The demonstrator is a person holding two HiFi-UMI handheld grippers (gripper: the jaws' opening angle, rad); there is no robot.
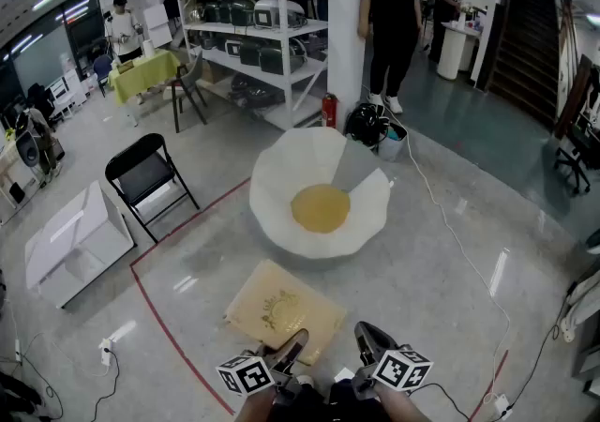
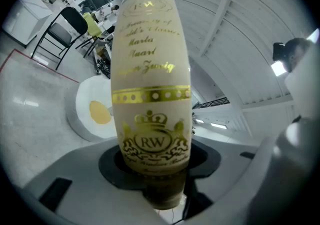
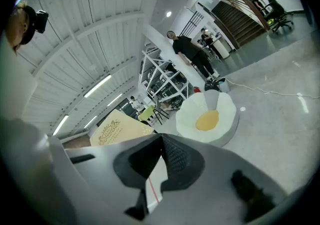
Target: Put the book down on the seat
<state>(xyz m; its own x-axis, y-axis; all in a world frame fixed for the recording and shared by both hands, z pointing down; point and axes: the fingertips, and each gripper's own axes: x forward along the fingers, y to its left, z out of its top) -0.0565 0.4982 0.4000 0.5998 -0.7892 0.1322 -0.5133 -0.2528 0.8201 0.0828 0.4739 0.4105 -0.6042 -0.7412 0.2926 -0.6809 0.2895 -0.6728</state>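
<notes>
your left gripper clamps the near edge of the cream book with the gold crest, held over the floor short of the white flower-shaped seat. your right gripper sits beside it, jaws together, empty.

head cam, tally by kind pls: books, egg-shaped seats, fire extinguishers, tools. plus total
book: 1
egg-shaped seat: 1
fire extinguisher: 1
tools: 2 (left tool shut on the book, right tool shut, empty)
total: 5
</notes>
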